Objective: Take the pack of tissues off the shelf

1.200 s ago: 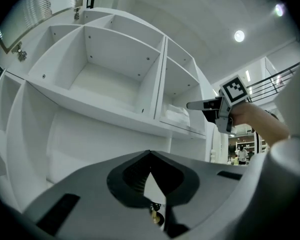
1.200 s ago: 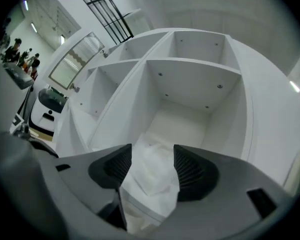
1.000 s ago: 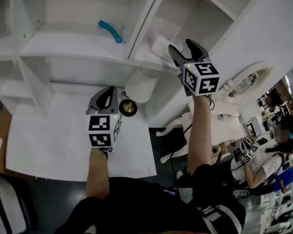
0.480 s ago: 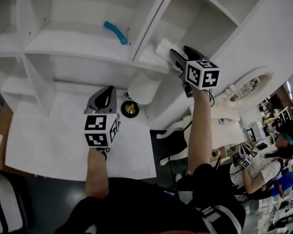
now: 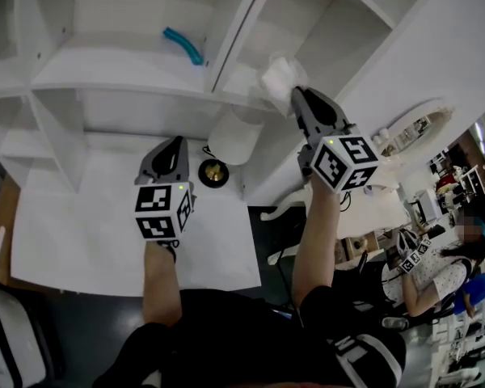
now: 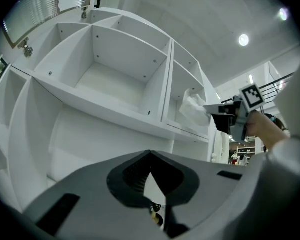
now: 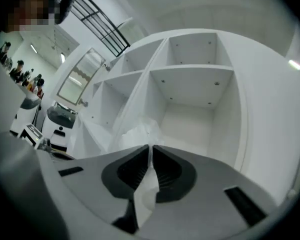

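Note:
The pack of tissues (image 5: 279, 75) is a soft white plastic-wrapped bundle at the front edge of the right-hand shelf compartment (image 5: 242, 83). My right gripper (image 5: 297, 95) reaches up to it, and its jaws are closing onto the pack's wrapper. In the right gripper view the jaw tips (image 7: 150, 146) pinch a thin flap of the pack (image 7: 140, 131), and the flap hangs down between them. The left gripper view shows the pack (image 6: 192, 109) held just off the shelf by the right gripper (image 6: 208, 107). My left gripper (image 5: 176, 142) hovers low over the white table, shut and holding nothing (image 6: 150, 153).
A teal curved object (image 5: 183, 45) lies on the left shelf. A white lampshade (image 5: 234, 136) on a brass base (image 5: 213, 172) stands under the shelf, between my grippers. The white table (image 5: 81, 233) lies below. A person (image 5: 436, 265) sits at the far right.
My right gripper went from open in front of the pack to around it, then shut on it, and the pack has shifted off the shelf edge. The left gripper has barely moved.

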Action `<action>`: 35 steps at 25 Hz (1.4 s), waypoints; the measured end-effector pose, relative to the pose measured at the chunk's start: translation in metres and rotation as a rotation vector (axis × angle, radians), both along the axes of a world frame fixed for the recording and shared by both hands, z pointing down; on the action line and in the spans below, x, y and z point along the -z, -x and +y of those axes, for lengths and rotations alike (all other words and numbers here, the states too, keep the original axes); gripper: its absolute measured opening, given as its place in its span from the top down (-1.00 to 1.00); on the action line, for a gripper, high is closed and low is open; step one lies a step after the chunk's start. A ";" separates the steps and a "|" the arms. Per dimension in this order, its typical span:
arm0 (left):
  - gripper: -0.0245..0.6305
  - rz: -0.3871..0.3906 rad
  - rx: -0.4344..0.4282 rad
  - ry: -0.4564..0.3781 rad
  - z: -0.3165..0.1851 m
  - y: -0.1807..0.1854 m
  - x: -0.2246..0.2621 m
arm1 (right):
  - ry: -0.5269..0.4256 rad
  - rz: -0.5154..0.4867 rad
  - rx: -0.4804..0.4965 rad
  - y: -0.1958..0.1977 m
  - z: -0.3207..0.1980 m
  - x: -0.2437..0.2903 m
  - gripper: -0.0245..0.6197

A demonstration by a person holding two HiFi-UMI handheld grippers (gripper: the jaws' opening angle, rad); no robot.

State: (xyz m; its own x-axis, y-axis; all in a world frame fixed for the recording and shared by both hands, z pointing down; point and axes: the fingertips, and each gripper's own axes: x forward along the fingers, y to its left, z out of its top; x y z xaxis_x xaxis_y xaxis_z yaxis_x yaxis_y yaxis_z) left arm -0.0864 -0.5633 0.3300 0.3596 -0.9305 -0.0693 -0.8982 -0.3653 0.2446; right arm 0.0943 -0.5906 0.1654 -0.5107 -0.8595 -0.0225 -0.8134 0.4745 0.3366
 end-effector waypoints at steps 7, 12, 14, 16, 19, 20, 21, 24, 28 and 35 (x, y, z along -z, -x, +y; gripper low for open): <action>0.90 -0.015 -0.011 0.016 -0.001 -0.007 -0.005 | 0.048 -0.200 0.086 0.001 0.050 -0.068 0.80; 0.90 -0.011 -0.035 0.038 -0.006 -0.017 -0.013 | 0.064 -0.290 0.203 0.019 0.069 -0.092 0.80; 0.90 -0.005 -0.045 0.043 -0.007 -0.024 -0.015 | 0.077 -0.284 0.197 0.020 0.071 -0.101 0.80; 0.90 -0.003 -0.052 0.048 -0.007 -0.029 -0.017 | 0.104 -0.280 0.192 0.021 0.071 -0.114 0.80; 0.90 -0.007 -0.061 0.052 -0.006 -0.032 -0.020 | 0.141 -0.289 0.181 0.020 0.068 -0.129 0.80; 0.90 -0.010 -0.063 0.051 -0.006 -0.033 -0.020 | 0.145 -0.292 0.178 0.018 0.067 -0.132 0.80; 0.90 -0.013 -0.064 0.049 -0.006 -0.034 -0.020 | 0.145 -0.292 0.175 0.016 0.066 -0.133 0.80; 0.90 -0.020 -0.059 0.045 -0.007 -0.034 -0.017 | 0.144 -0.279 0.164 0.013 0.062 -0.136 0.80; 0.90 -0.026 -0.049 0.040 -0.009 -0.033 -0.014 | 0.143 -0.275 0.167 0.012 0.057 -0.137 0.80; 0.90 -0.014 -0.032 0.036 -0.009 -0.023 -0.014 | 0.152 -0.261 0.195 0.024 0.056 -0.138 0.79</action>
